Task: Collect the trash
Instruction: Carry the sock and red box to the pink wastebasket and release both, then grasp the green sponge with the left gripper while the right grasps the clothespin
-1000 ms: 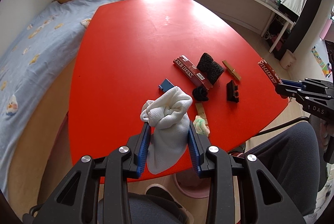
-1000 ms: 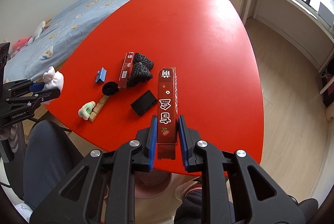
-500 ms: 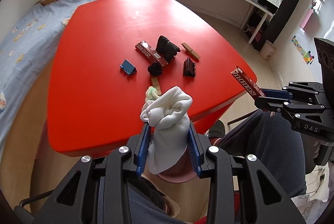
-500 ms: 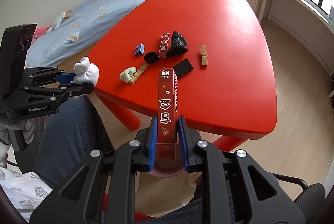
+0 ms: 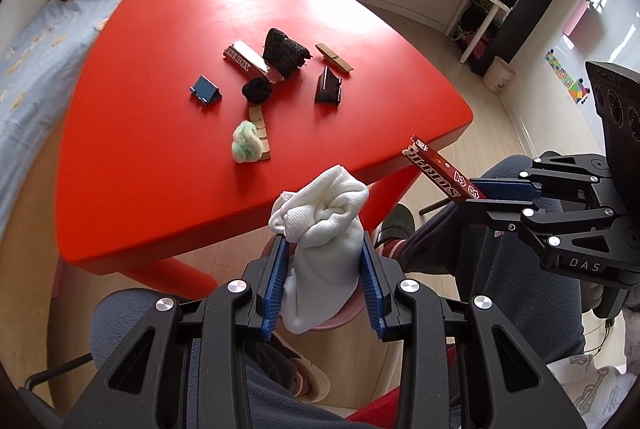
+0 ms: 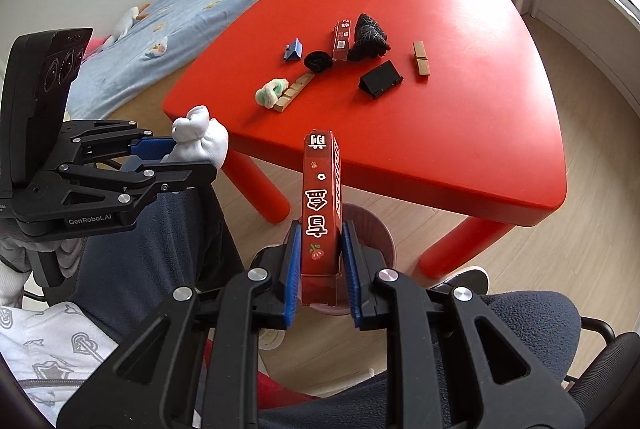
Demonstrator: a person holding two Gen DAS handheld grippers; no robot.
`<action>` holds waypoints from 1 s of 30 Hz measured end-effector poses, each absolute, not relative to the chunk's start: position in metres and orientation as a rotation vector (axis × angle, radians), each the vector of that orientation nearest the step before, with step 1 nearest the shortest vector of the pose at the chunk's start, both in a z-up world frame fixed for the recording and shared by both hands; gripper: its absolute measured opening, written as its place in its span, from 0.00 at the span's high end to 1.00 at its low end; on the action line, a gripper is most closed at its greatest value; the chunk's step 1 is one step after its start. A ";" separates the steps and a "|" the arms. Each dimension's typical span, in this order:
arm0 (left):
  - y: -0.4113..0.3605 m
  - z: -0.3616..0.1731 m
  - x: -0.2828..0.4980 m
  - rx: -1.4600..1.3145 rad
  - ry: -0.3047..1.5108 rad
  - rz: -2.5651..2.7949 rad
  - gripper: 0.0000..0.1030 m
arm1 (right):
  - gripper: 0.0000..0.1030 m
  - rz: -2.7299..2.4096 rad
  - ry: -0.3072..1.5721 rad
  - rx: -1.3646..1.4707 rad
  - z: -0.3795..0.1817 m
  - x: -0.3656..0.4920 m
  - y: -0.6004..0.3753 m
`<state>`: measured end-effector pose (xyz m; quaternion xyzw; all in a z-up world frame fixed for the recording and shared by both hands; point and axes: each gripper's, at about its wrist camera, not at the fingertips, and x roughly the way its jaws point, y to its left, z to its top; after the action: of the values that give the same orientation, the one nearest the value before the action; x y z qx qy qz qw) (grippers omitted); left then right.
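My left gripper [image 5: 324,253] is shut on a crumpled white cloth [image 5: 324,229]; it also shows in the right wrist view [image 6: 200,141]. My right gripper [image 6: 320,241] is shut on a long red carton [image 6: 322,205], also seen in the left wrist view [image 5: 444,173]. Both are held off the near edge of the red table [image 5: 160,149], above a pink bin [image 6: 372,229] on the floor, mostly hidden behind the grippers.
On the table lie a red box [image 5: 248,63], a black mesh wad [image 5: 284,49], a black ring [image 5: 257,91], a blue stand [image 5: 206,91], a black stand [image 5: 329,87], wooden clips [image 5: 334,57] and a green-white wad [image 5: 246,147]. The person's knees sit below.
Both grippers pulled back from over the table and lowered toward the floor in front of it, each keeping its hold. The pink bin came into view beneath them.
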<state>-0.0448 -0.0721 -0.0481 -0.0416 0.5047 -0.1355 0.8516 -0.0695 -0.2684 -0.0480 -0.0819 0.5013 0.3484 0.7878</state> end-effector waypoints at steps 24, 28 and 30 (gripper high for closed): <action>-0.054 -0.042 -0.045 -0.111 1.023 -0.191 0.08 | 0.03 0.661 1.087 -0.135 -0.056 -0.057 -0.279; -0.053 -0.042 -0.044 -0.112 1.022 -0.189 0.07 | 0.03 0.661 1.086 -0.132 -0.055 -0.055 -0.279; -0.053 -0.041 -0.043 -0.114 1.021 -0.189 0.07 | 0.03 0.661 1.083 -0.130 -0.053 -0.054 -0.279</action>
<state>-0.0434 -0.0526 -0.0412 -0.0543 0.4878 -0.0901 0.8666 -0.0539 -0.2792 -0.0532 -0.0609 0.5055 0.3085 0.8035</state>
